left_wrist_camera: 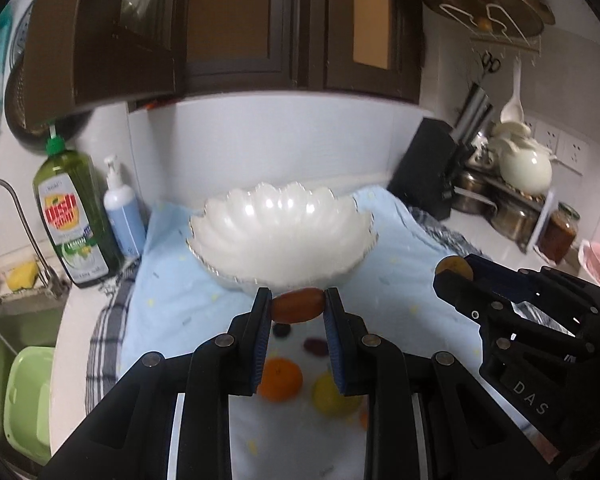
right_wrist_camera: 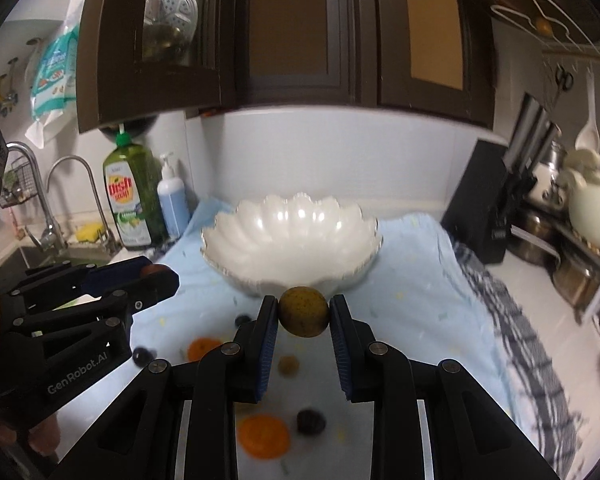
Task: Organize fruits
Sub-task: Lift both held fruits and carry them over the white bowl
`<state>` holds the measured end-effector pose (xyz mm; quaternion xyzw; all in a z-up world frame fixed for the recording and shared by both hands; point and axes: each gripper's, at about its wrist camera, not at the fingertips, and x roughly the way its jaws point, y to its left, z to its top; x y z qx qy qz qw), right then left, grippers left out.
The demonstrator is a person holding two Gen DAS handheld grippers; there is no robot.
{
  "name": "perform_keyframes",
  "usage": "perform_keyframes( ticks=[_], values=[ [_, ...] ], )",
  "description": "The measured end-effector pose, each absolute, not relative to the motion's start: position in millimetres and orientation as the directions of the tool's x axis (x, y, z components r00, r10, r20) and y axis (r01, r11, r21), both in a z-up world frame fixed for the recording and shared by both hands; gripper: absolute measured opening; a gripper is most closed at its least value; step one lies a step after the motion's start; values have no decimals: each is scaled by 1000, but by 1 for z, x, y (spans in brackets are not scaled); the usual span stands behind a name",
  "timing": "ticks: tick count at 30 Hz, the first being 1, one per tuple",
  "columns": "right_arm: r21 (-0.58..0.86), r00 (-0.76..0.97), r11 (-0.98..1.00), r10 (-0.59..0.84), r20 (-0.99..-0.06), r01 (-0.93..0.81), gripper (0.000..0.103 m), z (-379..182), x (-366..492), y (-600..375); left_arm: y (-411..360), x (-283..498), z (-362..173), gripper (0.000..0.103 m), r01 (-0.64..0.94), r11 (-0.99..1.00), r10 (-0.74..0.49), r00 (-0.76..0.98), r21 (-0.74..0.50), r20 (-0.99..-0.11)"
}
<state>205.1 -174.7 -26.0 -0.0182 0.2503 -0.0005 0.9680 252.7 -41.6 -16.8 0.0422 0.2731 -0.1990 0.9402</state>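
A white scalloped bowl [left_wrist_camera: 280, 236] stands on a light blue cloth [left_wrist_camera: 172, 300]; it also shows in the right wrist view [right_wrist_camera: 290, 240]. My left gripper [left_wrist_camera: 298, 306] is shut on a reddish-brown oval fruit [left_wrist_camera: 298, 306], held in the air just in front of the bowl. My right gripper [right_wrist_camera: 303, 312] is shut on a round yellow-green fruit [right_wrist_camera: 303, 312], also in front of the bowl. Loose on the cloth below lie oranges [left_wrist_camera: 280, 378] [right_wrist_camera: 263, 436], a yellow fruit [left_wrist_camera: 332, 396] and dark plums [right_wrist_camera: 311, 421].
A green dish soap bottle [left_wrist_camera: 74, 216] and a pump bottle [left_wrist_camera: 124, 212] stand left by the sink [left_wrist_camera: 16, 332]. A black knife block [left_wrist_camera: 432, 172], a white teapot [left_wrist_camera: 526, 164] and jars [left_wrist_camera: 560, 232] stand at right. Dark cabinets [left_wrist_camera: 228, 24] hang above.
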Motion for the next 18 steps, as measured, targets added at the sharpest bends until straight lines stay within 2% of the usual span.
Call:
perform_keyframes(
  ticks=[10,18],
  values=[
    [-26,901,997,52,-430,-70,28,-1,239,-191,-60,281,6,27,367,930,-318,818,11,-479],
    [-26,905,996,68,-420,-88,28,7,282,-201,-70,318,13,27,365,931,-318,818,5,-479]
  ],
)
